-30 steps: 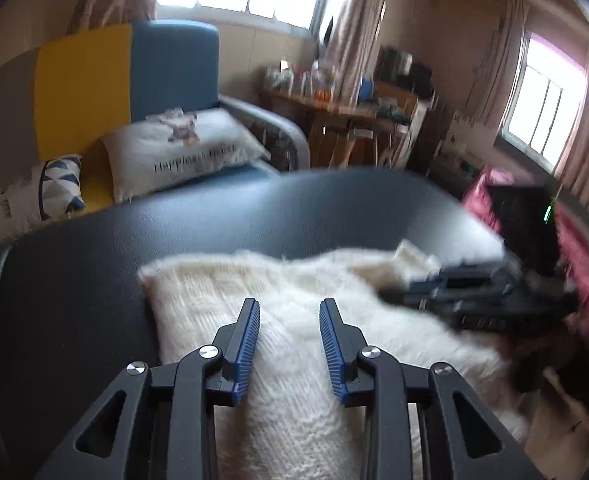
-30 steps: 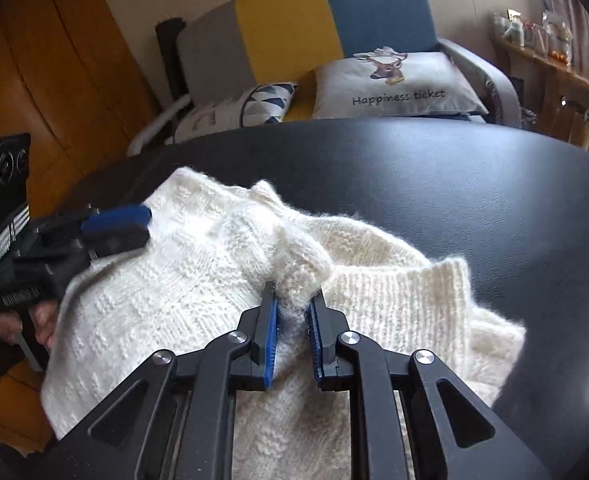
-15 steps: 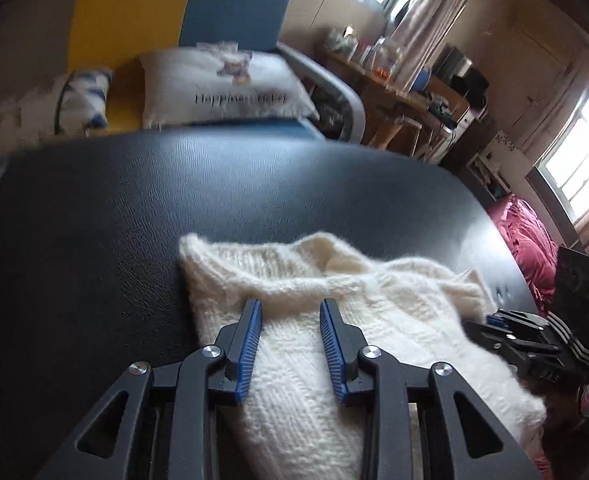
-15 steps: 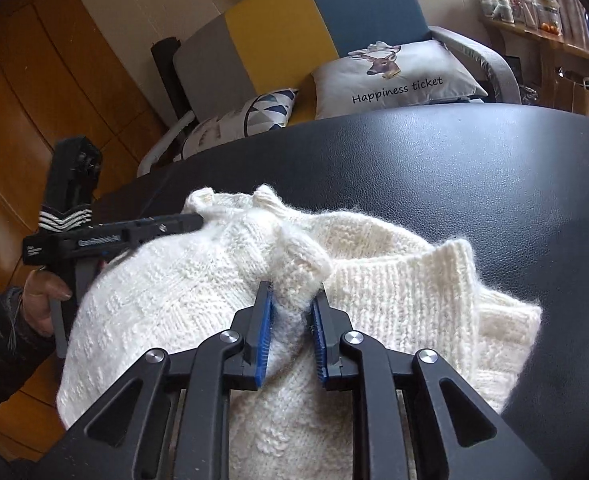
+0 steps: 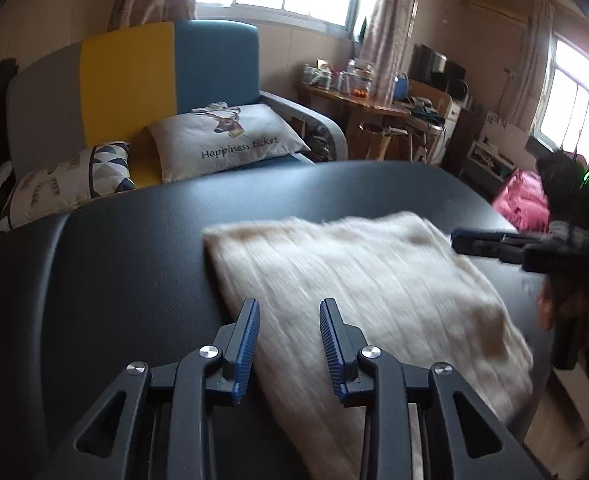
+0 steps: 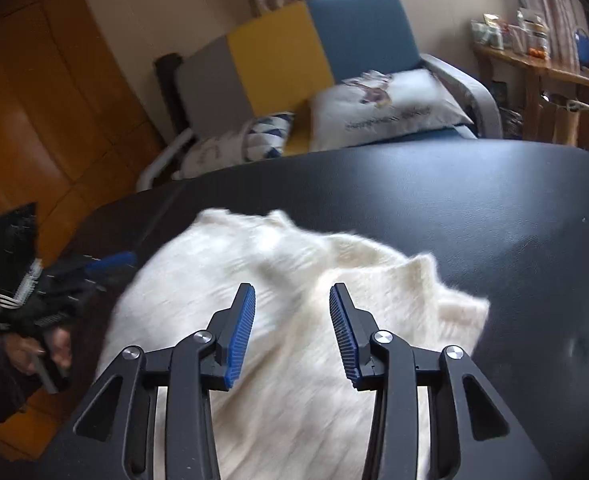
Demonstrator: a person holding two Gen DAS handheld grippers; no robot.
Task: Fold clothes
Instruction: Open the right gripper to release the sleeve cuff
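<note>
A white knit sweater (image 5: 354,280) lies folded on the black padded table (image 5: 114,260), blurred by motion. My left gripper (image 5: 288,312) hovers open over the sweater's near left edge, nothing between its blue pads. In the right wrist view the sweater (image 6: 374,268) spreads below my right gripper (image 6: 292,296), whose jaws are opening with no cloth pressed between them. Each gripper shows in the other's view: the right gripper (image 5: 494,244) by the sweater's far right corner, the left gripper (image 6: 94,268) at its left side, held by a hand (image 6: 54,348).
Behind the table stands a grey, yellow and blue sofa (image 5: 154,80) with a deer pillow (image 5: 226,136) and a patterned cushion (image 5: 94,168). A cluttered wooden desk (image 5: 374,104) is at the back right, pink bedding (image 5: 522,200) further right. Wooden cabinets (image 6: 34,100) stand left.
The right gripper let go of the bunched fold of sweater it pinched, spread its jaws and rose a little. The sweater now lies flatter. The left gripper shifted sideways, still open.
</note>
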